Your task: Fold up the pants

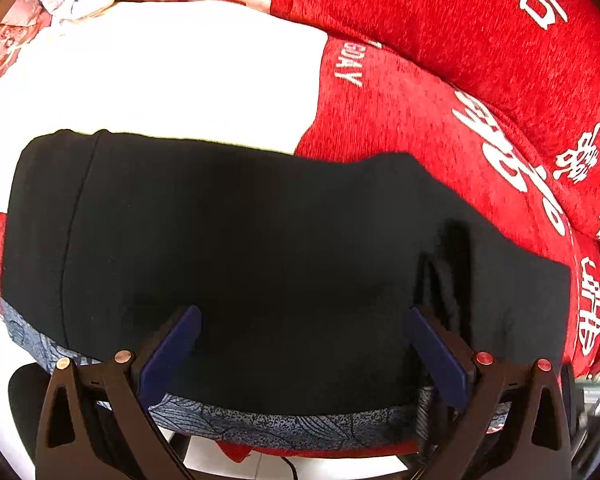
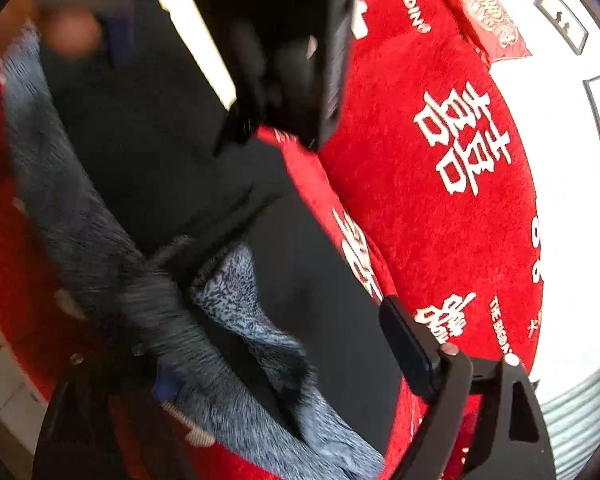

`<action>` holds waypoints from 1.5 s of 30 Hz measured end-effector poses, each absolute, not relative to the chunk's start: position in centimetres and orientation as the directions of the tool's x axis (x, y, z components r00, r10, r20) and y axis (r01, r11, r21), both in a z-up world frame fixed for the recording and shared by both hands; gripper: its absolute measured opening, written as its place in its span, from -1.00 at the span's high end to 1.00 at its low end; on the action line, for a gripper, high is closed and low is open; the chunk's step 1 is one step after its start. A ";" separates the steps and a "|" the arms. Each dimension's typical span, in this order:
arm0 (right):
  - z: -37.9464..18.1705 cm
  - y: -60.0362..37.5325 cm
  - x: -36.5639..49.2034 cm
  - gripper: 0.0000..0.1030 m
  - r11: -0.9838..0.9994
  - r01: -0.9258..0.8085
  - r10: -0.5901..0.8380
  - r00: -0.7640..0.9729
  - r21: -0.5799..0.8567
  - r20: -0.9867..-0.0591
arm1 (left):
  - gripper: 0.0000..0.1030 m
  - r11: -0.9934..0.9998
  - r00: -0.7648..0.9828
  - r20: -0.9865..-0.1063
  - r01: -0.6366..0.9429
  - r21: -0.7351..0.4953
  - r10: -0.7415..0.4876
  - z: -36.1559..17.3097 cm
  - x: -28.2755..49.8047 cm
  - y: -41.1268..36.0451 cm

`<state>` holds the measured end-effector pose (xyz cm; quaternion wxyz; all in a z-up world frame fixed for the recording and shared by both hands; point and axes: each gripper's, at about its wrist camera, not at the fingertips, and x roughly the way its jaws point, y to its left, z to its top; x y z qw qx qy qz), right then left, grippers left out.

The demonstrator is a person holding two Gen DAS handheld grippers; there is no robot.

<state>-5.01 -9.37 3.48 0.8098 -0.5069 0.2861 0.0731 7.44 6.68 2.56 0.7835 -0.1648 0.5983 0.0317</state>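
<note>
Black fabric pants point(image 1: 260, 248) with a blue-grey patterned waistband lying flat and apparently already doubled over on the red plush cover with white lettering point(image 1: 440, 120), near its front edge. Left tool point(image 1: 302, 344) released, jaws spread wide just above the cloth, holding nothing. Right tool point(image 2: 284, 364) blurred at the bunched waistband end point(image 2: 236, 296), one finger hidden by cloth; grasping or not, impossible to tell. Seemingly midway: one fold laid, that end still rumpled, further folding and smoothing left.
</note>
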 end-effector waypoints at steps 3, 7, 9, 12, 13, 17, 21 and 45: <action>6.8 -10.4 -6.5 -0.73 0.575 -0.485 -0.070 0.773 -0.659 -0.630 | -1.00 0.945 0.294 -0.945 -0.242 -0.221 -0.146 3.3 7.6 6.6; 12.0 -15.9 -6.2 -0.74 0.791 -0.518 0.117 0.652 -0.327 -0.749 | -1.00 0.958 0.308 -0.943 -0.208 -0.198 -0.129 4.3 7.5 5.4; 13.5 -20.2 -4.6 -0.75 0.885 -0.424 0.140 0.636 -0.192 -0.759 | -1.00 0.962 0.316 -0.939 -0.181 -0.203 -0.138 4.8 7.3 4.0; 13.3 -26.4 -1.9 -0.75 0.974 -0.189 0.027 0.642 -0.123 -0.767 | -1.00 0.973 0.323 -0.932 -0.107 -0.206 -0.162 5.5 6.7 1.1; 12.2 -28.6 -0.6 -0.75 0.988 -0.099 -0.034 0.606 -0.117 -0.795 | -1.00 0.978 0.322 -0.931 -0.060 -0.198 -0.168 5.6 6.4 -0.6; 7.5 -31.0 0.1 -0.75 0.992 -0.055 -0.074 0.473 -0.113 -0.878 | -1.00 0.995 0.271 -0.957 0.023 -0.100 -0.102 4.1 5.6 -4.5; 4.4 -30.0 -1.3 -0.75 0.987 -0.121 -0.052 0.402 -0.110 -0.914 | -1.00 0.998 0.200 -0.977 0.031 -0.062 -0.067 0.8 4.5 -4.7; 8.5 -32.4 -1.1 -0.77 0.912 -0.247 0.407 0.460 0.326 -0.789 | -1.00 0.993 0.253 -0.962 -0.018 -0.115 -0.106 2.4 2.4 -3.3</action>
